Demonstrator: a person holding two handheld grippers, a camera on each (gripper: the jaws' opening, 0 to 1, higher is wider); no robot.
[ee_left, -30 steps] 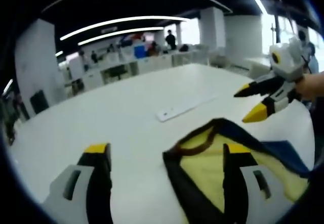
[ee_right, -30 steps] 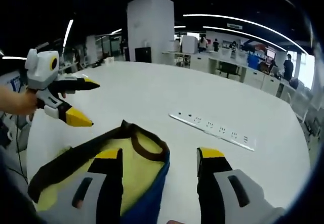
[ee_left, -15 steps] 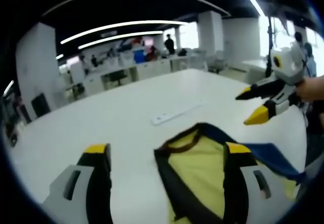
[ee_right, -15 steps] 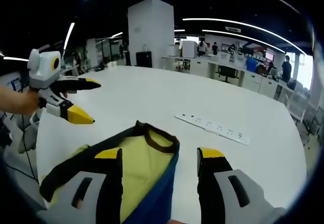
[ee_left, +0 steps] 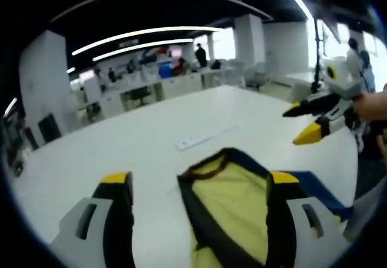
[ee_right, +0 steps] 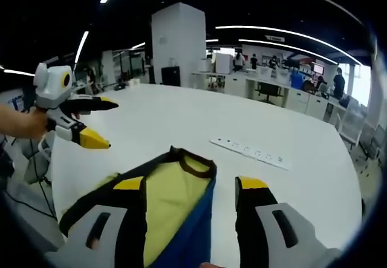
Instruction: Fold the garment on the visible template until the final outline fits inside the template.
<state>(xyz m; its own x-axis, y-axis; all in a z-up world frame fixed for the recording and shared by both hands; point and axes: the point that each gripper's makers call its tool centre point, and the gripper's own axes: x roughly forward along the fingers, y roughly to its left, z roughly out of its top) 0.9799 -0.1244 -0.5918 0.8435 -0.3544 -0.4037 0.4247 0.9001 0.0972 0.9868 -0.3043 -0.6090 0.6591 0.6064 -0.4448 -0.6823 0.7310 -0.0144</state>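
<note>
Since the earlier frame the garment (ee_left: 233, 210) has slid toward lower centre in both views, the power strip (ee_left: 199, 138) sitting further up. Left gripper (ee_left: 199, 186) open over it at lower left; right gripper (ee_right: 190, 192) open, lower centre. No template outline is discernible. Advice: lower both together, pinch matching edges, fold evenly.

Garment (ee_left: 233, 210): pale yellow body, dark brown collar band, black edging, blue panel along one side. Worktop (ee_left: 151, 141): plain white, unpatterned. Power strip (ee_right: 249, 152): white with small dark sockets. Left gripper (ee_left: 199, 219) and right gripper (ee_right: 190, 219): black jaws capped in yellow, mounted on light grey housings.
</note>
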